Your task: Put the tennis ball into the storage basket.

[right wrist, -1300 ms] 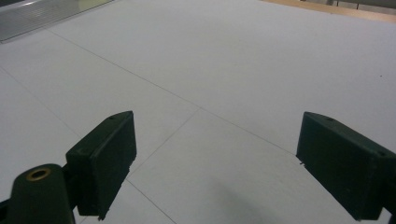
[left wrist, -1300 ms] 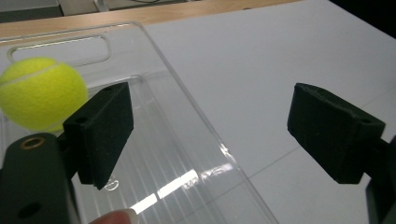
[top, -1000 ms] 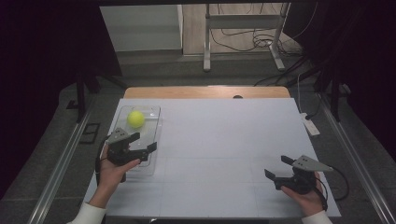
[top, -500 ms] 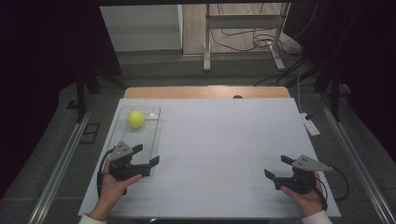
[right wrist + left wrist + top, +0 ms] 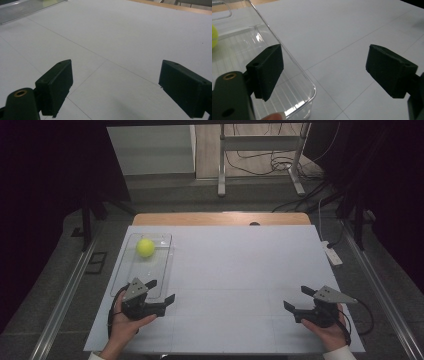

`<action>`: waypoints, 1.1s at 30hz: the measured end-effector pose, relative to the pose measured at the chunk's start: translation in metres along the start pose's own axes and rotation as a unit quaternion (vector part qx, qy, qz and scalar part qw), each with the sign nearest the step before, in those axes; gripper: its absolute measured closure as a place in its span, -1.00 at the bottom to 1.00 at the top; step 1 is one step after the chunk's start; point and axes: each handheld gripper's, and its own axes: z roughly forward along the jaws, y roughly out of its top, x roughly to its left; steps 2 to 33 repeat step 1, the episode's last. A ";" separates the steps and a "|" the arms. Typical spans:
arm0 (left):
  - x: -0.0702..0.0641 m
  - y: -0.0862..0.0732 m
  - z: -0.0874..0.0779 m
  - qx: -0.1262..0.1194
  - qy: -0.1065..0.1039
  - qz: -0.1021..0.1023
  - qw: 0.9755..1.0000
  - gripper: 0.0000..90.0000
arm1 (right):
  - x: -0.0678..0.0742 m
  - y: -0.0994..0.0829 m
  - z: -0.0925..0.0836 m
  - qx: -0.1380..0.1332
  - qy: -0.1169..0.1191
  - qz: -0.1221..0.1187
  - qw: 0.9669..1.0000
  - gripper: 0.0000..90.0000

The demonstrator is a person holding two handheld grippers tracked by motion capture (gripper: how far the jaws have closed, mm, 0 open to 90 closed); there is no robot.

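The left gripper (image 5: 160,291), matte black with 2 blocky rectangular pads, stands spread wide and pinches nothing, at the near corner of a clear ribbed plastic tray (image 5: 294,75). A fuzzy yellow-green tennis ball (image 5: 145,247) sits at the tray's far end, well apart. The right gripper (image 5: 296,298) is likewise spread and empty over the smooth white table sheet (image 5: 240,270).
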 end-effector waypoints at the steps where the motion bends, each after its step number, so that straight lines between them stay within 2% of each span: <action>1: 0.000 0.000 0.000 0.001 0.000 0.000 1.000 -0.64 | 0.000 0.000 0.000 0.001 -0.001 0.000 1.000 -0.72; 33: 0.000 0.000 0.000 0.001 0.000 0.000 1.000 -0.64 | 0.000 0.000 0.000 0.001 -0.001 0.000 1.000 -0.72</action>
